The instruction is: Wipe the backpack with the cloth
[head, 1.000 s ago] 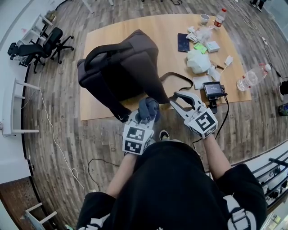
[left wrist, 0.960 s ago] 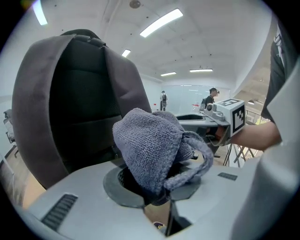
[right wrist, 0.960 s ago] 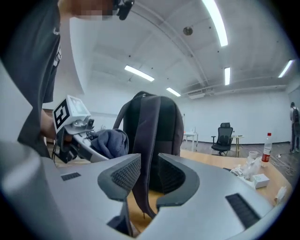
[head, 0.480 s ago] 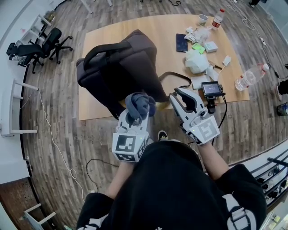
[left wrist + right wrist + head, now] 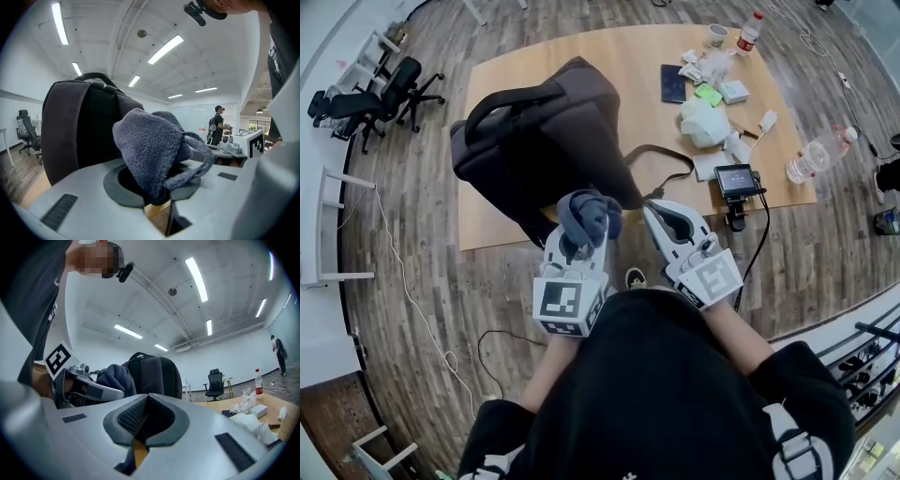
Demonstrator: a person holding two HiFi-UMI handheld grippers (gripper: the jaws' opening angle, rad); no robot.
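Left claw (image 5: 580,234) grasps cloth (image 5: 589,214); I see backpack (image 5: 551,131) just beyond, toward upper left. Right claw (image 5: 656,212) just clenched, empty.

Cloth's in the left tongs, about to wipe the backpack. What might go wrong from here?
1. The cloth is bunched in the left tongs with a loop hanging loose; a firm wipe may snag it or pull it out.
2. The backpack stands upright near the table edge, and the right tongs, just closed on nothing, aren't bracing it; a push might tip it.
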